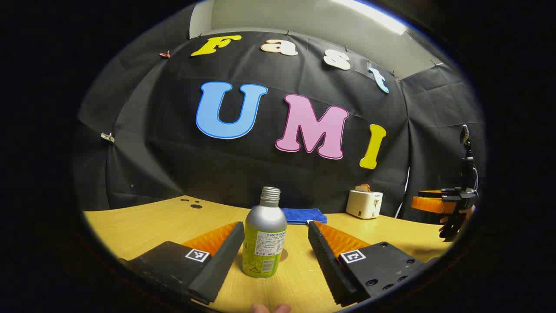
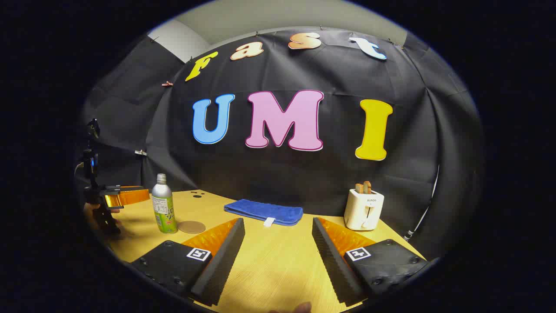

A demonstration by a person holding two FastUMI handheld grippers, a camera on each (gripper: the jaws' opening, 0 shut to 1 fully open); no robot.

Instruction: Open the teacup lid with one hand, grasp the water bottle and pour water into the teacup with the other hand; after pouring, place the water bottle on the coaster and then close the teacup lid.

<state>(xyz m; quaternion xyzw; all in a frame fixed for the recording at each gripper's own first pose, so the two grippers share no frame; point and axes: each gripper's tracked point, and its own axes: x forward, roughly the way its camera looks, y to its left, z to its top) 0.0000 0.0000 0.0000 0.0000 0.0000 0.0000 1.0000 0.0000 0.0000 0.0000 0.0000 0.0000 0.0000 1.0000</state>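
A silver water bottle (image 1: 265, 239) with a green label and a threaded top stands upright on the wooden table (image 1: 139, 226). It sits between the fingers of my left gripper (image 1: 276, 225), which is open; neither finger touches it. A sliver of the round brown coaster (image 1: 284, 254) peeks out just behind its base. In the right gripper view the bottle (image 2: 164, 204) stands at the far left, the coaster (image 2: 191, 226) flat beside it and the left gripper (image 2: 119, 198) close by. My right gripper (image 2: 278, 221) is open over bare table, holding nothing.
A folded blue cloth (image 2: 264, 212) lies at the back of the table (image 2: 278, 269). A white toaster (image 2: 362, 209) with bread in it stands at the back right. In the left gripper view the right gripper (image 1: 438, 202) hovers at the far right edge.
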